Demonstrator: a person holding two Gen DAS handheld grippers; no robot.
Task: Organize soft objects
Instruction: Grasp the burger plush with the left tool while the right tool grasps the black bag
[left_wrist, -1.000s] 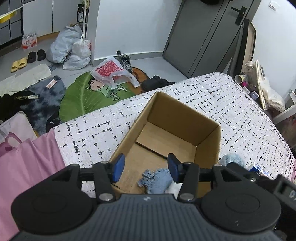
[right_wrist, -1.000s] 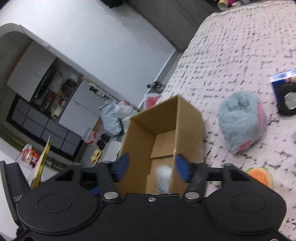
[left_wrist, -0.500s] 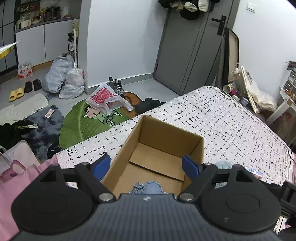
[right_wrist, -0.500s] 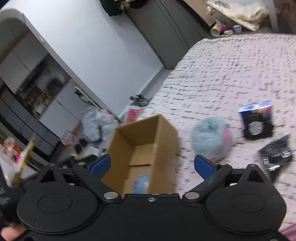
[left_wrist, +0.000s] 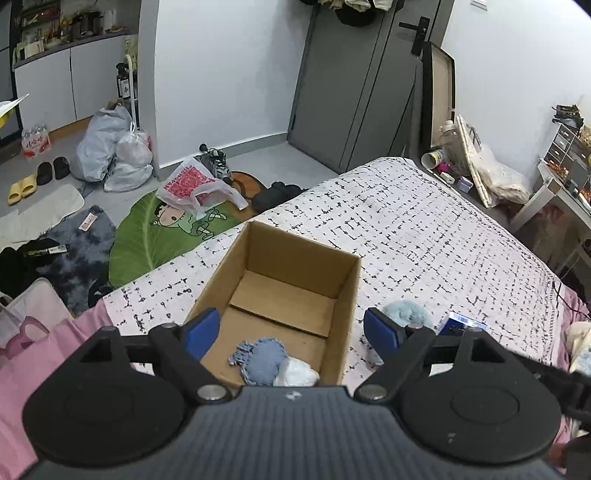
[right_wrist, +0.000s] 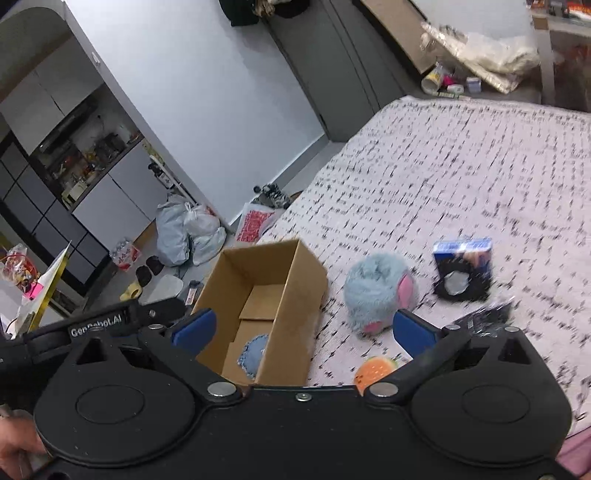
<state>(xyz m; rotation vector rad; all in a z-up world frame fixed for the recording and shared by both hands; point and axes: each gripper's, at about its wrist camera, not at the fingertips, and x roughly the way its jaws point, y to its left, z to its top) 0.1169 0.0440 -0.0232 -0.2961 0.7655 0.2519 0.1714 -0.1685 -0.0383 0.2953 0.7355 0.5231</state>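
An open cardboard box (left_wrist: 347, 295) (right_wrist: 288, 295) stands on the patterned bed. Inside it lie a blue fringed cloth (left_wrist: 262, 358) (right_wrist: 255, 350) and a white soft item (left_wrist: 297, 373). A fluffy blue plush with pink patches (right_wrist: 376, 291) (left_wrist: 406, 310) lies on the bed right of the box. A small orange soft toy (right_wrist: 373, 369) lies nearer me. My left gripper (left_wrist: 291, 332) is open and empty above the box's near end. My right gripper (right_wrist: 303, 328) is open and empty, above the box's right wall.
A blue packet box (right_wrist: 463, 269) (left_wrist: 461, 323) and a black wrapped item (right_wrist: 487, 317) lie on the bed right of the plush. A pink sheet (left_wrist: 44, 354) hangs at the bed's left edge. The floor beyond holds bags, shoes and rugs.
Both grippers opened wide and rose away from the box. The blue cloth and the white item now lie loose in the box. The right view swung toward the plush.
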